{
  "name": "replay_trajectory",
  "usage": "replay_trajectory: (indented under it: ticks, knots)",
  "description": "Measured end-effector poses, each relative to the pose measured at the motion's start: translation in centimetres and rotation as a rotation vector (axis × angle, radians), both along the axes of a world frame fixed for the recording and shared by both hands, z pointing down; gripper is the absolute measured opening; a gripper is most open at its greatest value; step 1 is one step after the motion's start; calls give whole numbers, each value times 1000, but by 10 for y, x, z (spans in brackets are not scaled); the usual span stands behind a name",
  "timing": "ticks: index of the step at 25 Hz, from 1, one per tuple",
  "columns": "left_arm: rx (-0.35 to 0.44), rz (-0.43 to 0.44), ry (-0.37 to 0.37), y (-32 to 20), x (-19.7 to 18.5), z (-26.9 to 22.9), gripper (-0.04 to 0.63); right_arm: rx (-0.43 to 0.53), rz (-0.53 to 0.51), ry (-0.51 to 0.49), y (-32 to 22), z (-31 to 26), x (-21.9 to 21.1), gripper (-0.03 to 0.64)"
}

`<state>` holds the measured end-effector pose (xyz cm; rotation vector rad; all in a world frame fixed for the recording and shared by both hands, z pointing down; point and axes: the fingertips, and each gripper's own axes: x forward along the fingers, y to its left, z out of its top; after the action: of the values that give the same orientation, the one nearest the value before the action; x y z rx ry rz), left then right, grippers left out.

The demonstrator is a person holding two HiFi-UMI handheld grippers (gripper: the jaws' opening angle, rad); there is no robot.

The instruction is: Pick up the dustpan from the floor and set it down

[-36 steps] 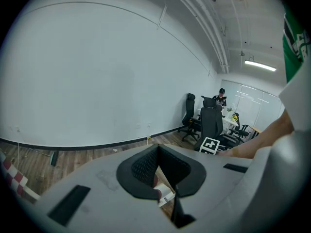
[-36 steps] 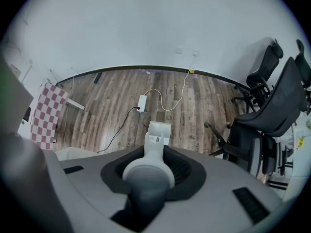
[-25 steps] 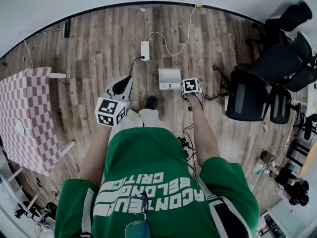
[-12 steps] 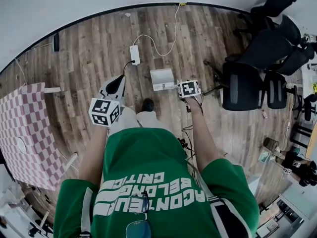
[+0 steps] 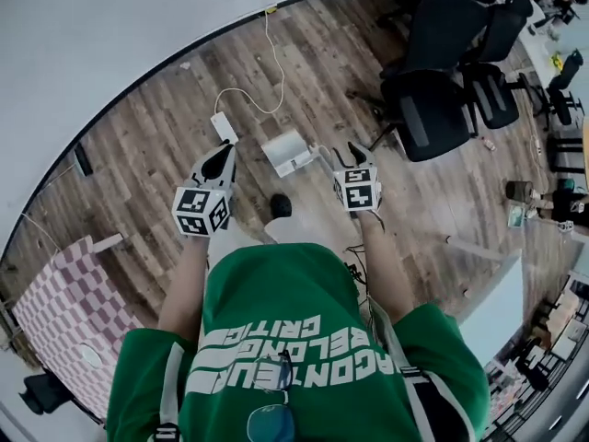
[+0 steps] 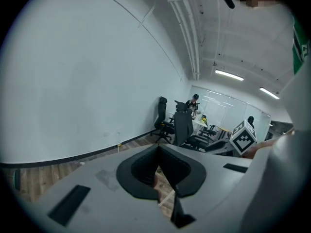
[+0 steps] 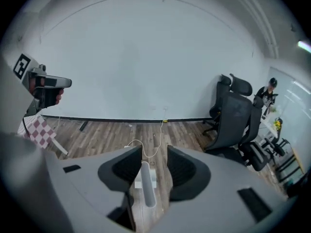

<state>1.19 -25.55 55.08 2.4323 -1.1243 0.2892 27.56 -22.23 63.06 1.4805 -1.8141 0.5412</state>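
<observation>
Standing over it, the person keeps the left claw (image 6: 156, 149) clenched on nothing, while the right claw (image 7: 154, 149) has just been opening; it looks released, its pads seemingly clear of the white handle (image 7: 147, 183) between them. Beyond, the dustpan (image 5: 286, 152) rests on the floor (image 5: 166, 136) just beside the power strip (image 5: 224, 127). I'd judge it set down, with little remaining. Its long axis runs up the handle, toward that claw.
</observation>
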Motion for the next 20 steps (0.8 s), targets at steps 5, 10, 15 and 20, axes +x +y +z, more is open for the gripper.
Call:
replay_trajectory:
  ticks: [5,10,15,20]
  knots:
    - [8,169,3,-15,5,-4,0,125,174,51,22,-33,1,72]
    - [28,304,7,-34,-4,-10,0,172,385,24,55,-50,-12,20]
    - [36,373,20,-46,-16,-10,0,239,484,-2,81,-69,-41,8]
    - [29,423,40,-49,-24,-5,0,284,530,-31,95,-76,-76,8]
